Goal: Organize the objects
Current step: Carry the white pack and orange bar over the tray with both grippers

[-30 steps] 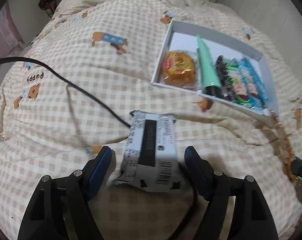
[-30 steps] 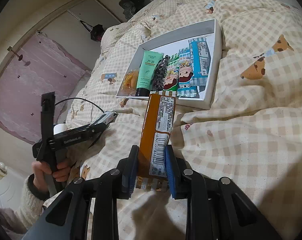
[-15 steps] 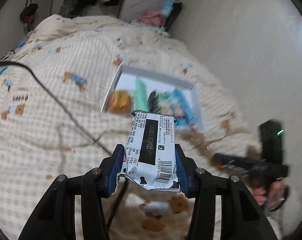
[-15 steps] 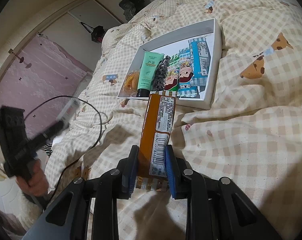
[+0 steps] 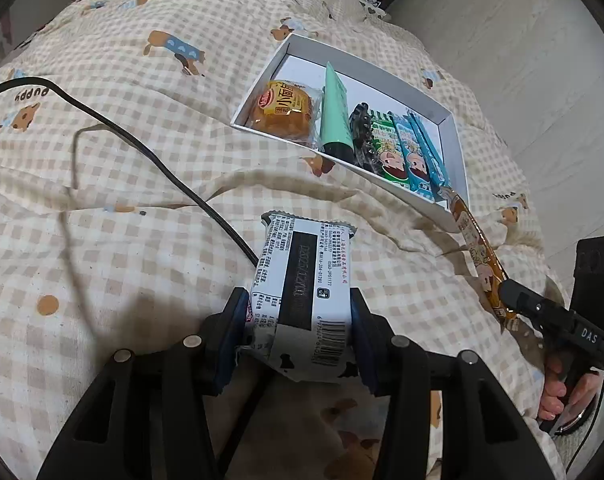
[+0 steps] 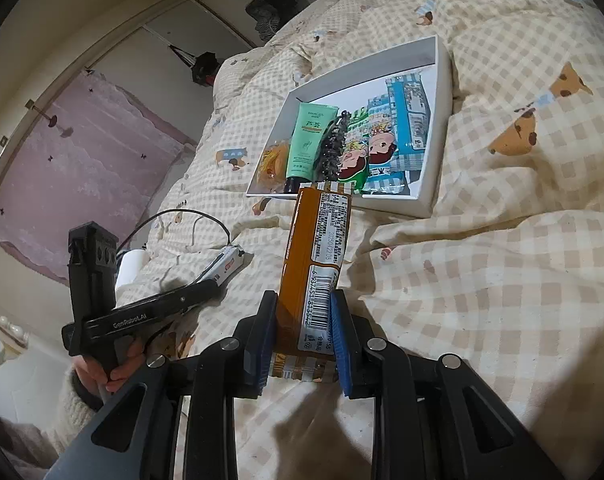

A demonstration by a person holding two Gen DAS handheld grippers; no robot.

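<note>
My left gripper [image 5: 300, 312] is shut on a black-and-white snack packet [image 5: 303, 292], held above the checked bedspread [image 5: 122, 160]; the same packet [image 6: 226, 266] shows in the right wrist view. My right gripper [image 6: 303, 328] is shut on a long orange snack bar [image 6: 319, 252], whose far end reaches the near rim of the white tray. That bar [image 5: 475, 248] appears edge-on at the right in the left wrist view. The white tray [image 5: 457, 152] holds a round bun [image 5: 284, 110], a green tube [image 5: 333, 114], a black hair clip [image 5: 361, 132] and cartoon snack packs [image 5: 405, 152].
A black cable [image 5: 134, 140] snakes over the bedspread left of the packet. A person's hand [image 5: 557, 388] grips the right tool's handle. A wall [image 5: 521, 40] runs behind the tray. A pink curtain [image 6: 62, 184] and a white cylinder [image 6: 130, 268] lie beyond the bed's left side.
My left gripper closed onto the black-and-white packet, lifted it off the bedspread and swung its view around towards the tray. The right gripper stayed still with the orange bar.
</note>
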